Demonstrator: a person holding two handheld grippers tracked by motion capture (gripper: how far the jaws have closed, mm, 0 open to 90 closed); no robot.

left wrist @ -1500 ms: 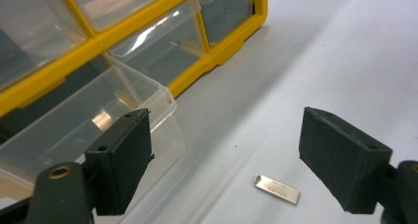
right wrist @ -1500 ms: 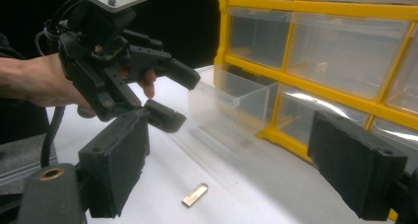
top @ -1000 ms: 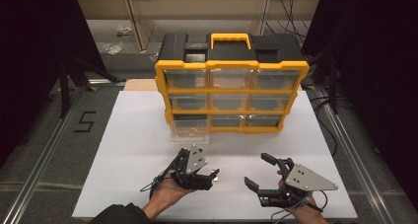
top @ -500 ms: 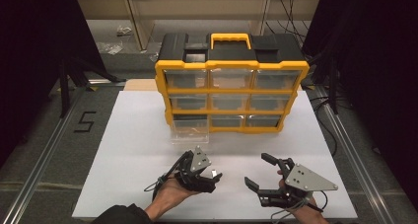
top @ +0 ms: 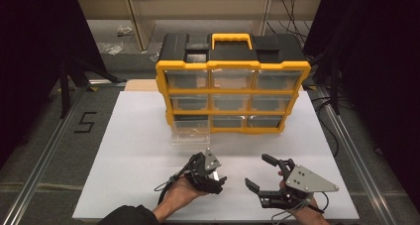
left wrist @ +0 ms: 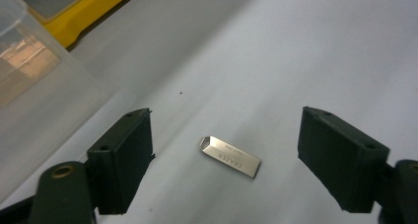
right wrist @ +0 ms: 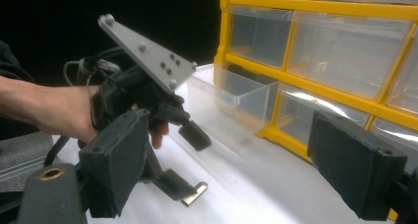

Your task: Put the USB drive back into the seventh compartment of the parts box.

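I am seeing a USB stick (left wrist: 230,155) in brushed silver metal with a satin sheen. The left gripper (left wrist: 224,160) is showing matt black plastic, slightly grainy. The table (top: 138,136) is looking like smooth, matt white board. The organizer (top: 233,81) is showing glossy yellow and matt black plastic; its pulled-out drawer (top: 190,133) is clear, shiny plastic. The right gripper (top: 270,173) is carrying a dull grey metal plate.

A silver USB stick (left wrist: 230,156) with engraved lettering is lying on the white table (top: 133,136). Both grippers, the left gripper (top: 210,173) and the right gripper (top: 261,173), are showing black jaws, and a grey plate is topping each. At the far side, the organiser (top: 233,81) is showing a yellow frame, a black top, a yellow handle and clear drawers. One clear drawer (top: 190,133) is standing out.
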